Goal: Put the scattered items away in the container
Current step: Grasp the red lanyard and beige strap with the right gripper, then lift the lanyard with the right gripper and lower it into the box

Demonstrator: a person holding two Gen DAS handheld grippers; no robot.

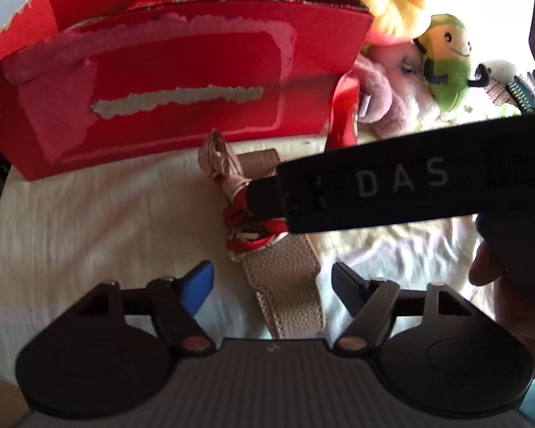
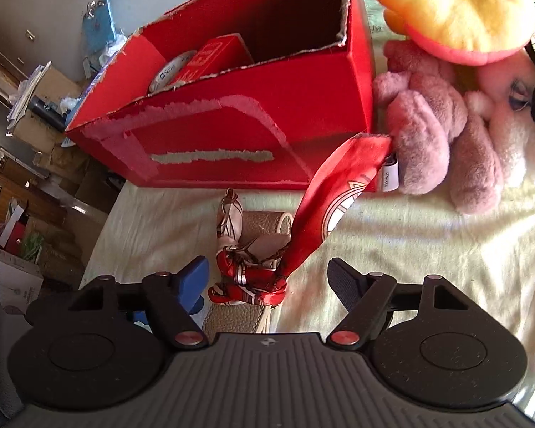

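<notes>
Both grippers, left [image 1: 271,287] and right [image 2: 269,281], hang spread wide over a beige pebbled-leather strap [image 1: 285,285] knotted with a red-and-white silk scarf [image 2: 260,278] on cream cloth bedding [image 2: 428,249]. Beyond stands the torn red cardboard box [image 2: 267,117], plush toys [image 2: 446,125] beside it; cluttered shelves [image 2: 21,107] behind.

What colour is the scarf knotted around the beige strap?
Red with white and pinkish print; the scarf shows best in the right wrist view.
</notes>
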